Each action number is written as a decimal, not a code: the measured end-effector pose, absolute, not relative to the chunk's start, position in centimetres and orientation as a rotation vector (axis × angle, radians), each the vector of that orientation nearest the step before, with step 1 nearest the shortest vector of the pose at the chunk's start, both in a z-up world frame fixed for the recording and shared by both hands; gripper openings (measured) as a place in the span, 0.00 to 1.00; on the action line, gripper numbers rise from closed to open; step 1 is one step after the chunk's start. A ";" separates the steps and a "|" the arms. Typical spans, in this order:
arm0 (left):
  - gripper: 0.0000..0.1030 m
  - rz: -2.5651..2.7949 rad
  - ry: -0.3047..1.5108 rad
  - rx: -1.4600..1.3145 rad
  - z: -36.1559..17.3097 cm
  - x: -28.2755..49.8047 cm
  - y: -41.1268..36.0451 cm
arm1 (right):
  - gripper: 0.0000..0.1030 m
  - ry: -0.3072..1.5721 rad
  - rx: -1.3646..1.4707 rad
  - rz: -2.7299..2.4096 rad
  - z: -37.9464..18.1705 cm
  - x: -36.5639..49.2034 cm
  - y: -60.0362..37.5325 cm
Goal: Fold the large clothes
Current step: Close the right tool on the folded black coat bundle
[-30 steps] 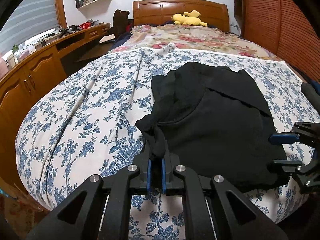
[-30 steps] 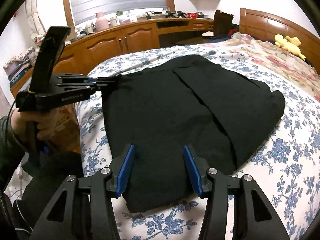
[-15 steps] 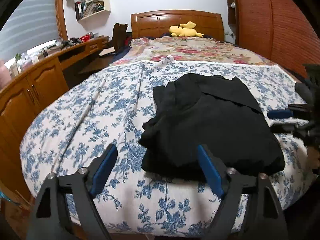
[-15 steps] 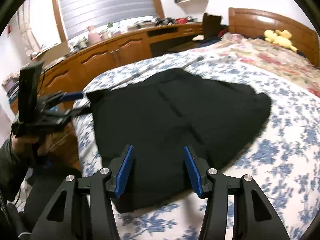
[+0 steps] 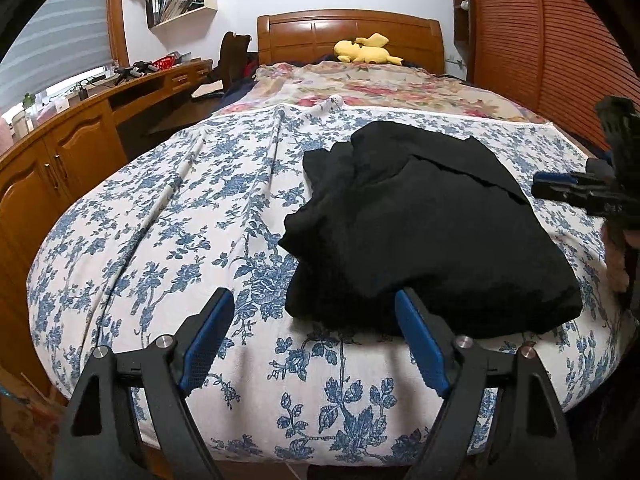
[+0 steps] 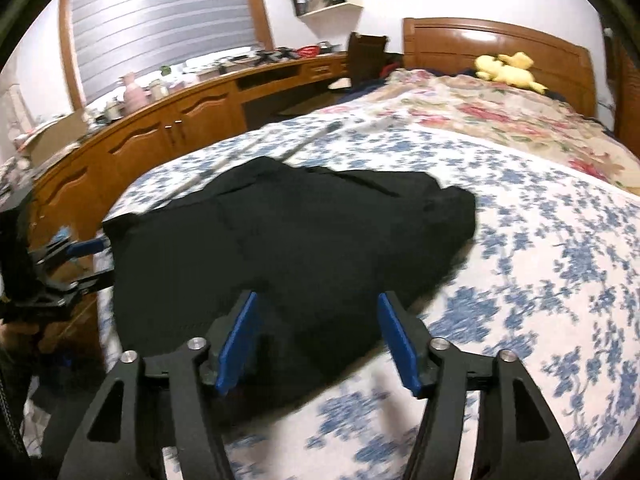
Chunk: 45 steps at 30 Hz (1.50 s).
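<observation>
Your matt black cloth garment (image 5: 432, 232) on a soft blue-floral cotton bedspread (image 5: 180, 232), glossy varnished wooden headboard (image 5: 348, 32), your left hand-held gripper (image 5: 316, 340) in matt black plastic, textured blue pads, bright metal screws.

Each hand-held gripper (image 5: 314, 332) (image 6: 316, 330) has black arms, blue pads, and silver screws.

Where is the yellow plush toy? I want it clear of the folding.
In the left wrist view, the yellow plush toy lies against the wooden headboard, beyond the black garment.
</observation>
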<state>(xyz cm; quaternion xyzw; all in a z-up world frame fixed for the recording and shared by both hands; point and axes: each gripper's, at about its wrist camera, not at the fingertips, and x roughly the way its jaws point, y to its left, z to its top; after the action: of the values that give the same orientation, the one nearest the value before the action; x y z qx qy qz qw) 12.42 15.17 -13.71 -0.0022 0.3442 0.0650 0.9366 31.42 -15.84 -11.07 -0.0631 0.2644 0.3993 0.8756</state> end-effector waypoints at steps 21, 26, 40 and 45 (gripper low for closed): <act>0.81 0.108 0.720 -0.014 -14.7 12.9 16.2 | 0.89 0.756 -0.034 0.711 -12.3 43.3 -12.1; 0.81 0.110 0.728 -0.013 -14.8 13.2 16.0 | 0.79 0.805 0.031 0.806 -12.7 43.8 -12.3; 0.81 0.130 0.731 -0.065 -14.8 13.1 16.7 | 0.27 0.697 0.014 0.840 -11.4 41.0 -15.7; 0.56 0.111 0.740 -0.084 -15.0 13.6 17.0 | 0.27 0.693 -0.003 0.825 -11.0 40.7 -16.3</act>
<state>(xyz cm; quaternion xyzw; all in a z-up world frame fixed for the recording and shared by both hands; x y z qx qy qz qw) 13.63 16.99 -15.04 -0.0411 0.3615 0.0540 0.9299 40.69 -16.33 -11.01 -0.0014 0.3299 0.3930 0.8583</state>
